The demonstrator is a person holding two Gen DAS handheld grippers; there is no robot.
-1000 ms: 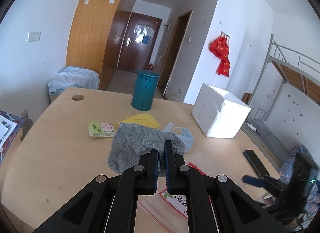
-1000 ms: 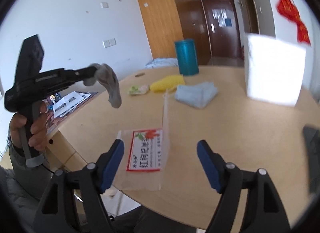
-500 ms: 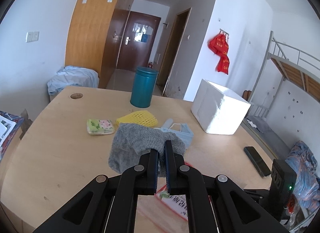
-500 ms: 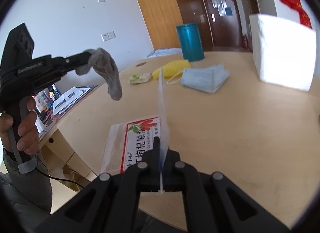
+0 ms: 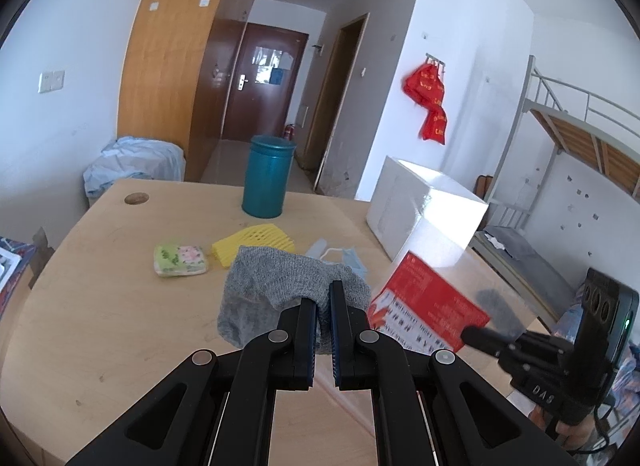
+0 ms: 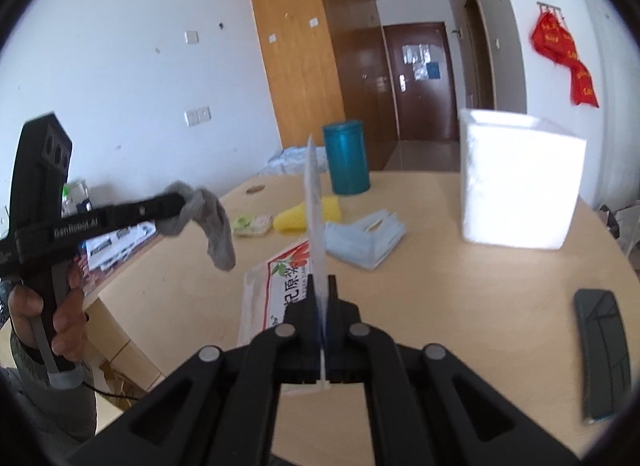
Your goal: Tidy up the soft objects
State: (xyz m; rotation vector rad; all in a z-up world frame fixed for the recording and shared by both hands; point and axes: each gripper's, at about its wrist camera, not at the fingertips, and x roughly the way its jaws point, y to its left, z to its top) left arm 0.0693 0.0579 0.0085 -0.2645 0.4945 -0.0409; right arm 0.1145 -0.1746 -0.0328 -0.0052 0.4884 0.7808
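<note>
Soft objects on the round wooden table (image 5: 100, 306): 1 white foam box (image 6: 520, 185) at the far right; 1 teal canister (image 5: 267, 177); 1 stack of blue face masks (image 6: 362, 240); 1 yellow foam net (image 5: 254, 244); 1 floral tissue pack (image 5: 181, 266). Clear zip bag (image 6: 314, 201) with red label, raised off the table, its edge clamped in the closed right gripper (image 6: 323, 286). Grey sock (image 5: 280, 294), hanging in air, pinched by the closed left gripper (image 5: 323, 298).
</note>
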